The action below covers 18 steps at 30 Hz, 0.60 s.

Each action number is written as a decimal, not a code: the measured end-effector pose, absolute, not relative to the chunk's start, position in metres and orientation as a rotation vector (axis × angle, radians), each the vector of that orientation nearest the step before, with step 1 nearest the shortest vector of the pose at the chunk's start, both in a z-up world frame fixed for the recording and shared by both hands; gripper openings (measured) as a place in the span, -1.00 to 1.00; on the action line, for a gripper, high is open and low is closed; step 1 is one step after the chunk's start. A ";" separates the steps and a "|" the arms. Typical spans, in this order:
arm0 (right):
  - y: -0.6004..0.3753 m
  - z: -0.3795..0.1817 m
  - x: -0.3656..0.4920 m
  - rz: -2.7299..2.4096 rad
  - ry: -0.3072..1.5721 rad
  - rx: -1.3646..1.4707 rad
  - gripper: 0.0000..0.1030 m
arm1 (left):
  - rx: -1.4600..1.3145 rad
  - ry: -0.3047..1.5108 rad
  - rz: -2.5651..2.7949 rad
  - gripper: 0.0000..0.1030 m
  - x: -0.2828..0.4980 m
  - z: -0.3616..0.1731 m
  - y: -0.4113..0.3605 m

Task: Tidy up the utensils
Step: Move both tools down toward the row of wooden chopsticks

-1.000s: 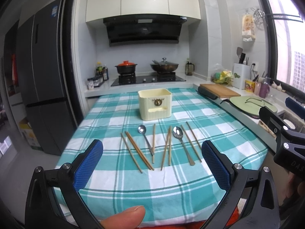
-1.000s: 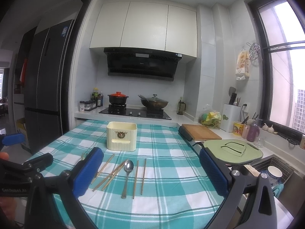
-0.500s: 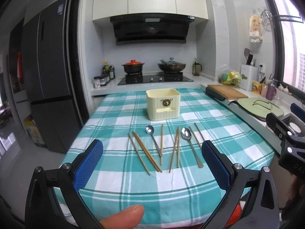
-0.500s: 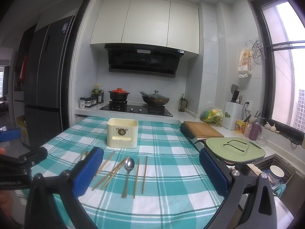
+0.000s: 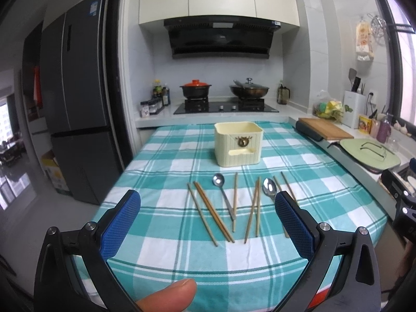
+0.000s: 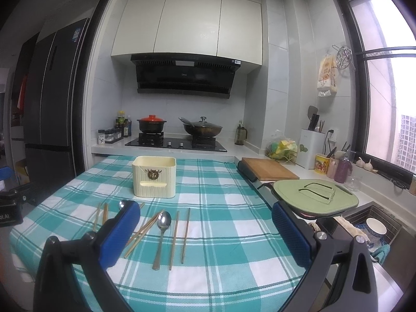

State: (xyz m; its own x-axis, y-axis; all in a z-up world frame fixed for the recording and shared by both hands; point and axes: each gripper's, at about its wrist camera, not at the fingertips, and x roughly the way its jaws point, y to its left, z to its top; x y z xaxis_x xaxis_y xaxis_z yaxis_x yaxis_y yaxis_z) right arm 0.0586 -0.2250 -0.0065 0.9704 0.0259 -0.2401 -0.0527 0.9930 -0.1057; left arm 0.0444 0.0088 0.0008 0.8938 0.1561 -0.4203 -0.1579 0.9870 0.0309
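Both tongs gape empty over the surface [image 5: 166, 153]; nothing is sorted yet.

You have the cream holder [image 5: 238, 144] standing upright mid-cloth, and the chopsticks [image 5: 213, 212] and two spoons [image 5: 223, 195] lie loose in a row just in front of it, none inside. Your left tongs [image 5: 207, 219] sit wide apart above the near ends of the chopsticks, and your right tongs [image 6: 205, 230] are equally spread over the right spoon [image 6: 162, 231]. Take one piece at a time, I'd judge: pinch a handle mid-length, flat to the cloth, since crossed sticks may drag their neighbours. Lift clear, tip upright, then lower into the holder. Writing: a white brand mark on the hood [image 6: 183, 76] is too small to read; "LAI" shows on the left tool at the right view's edge.
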 end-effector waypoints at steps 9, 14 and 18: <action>-0.232 -0.021 0.090 0.049 0.273 -0.109 1.00 | 0.030 0.542 0.170 1.00 0.066 -0.027 0.015; -0.237 -0.035 0.109 0.098 0.336 -0.083 1.00 | 0.012 0.609 0.194 1.00 0.083 -0.043 0.024; -0.243 -0.045 0.120 0.089 0.365 -0.073 1.00 | -0.009 0.658 0.211 1.00 0.100 -0.059 0.034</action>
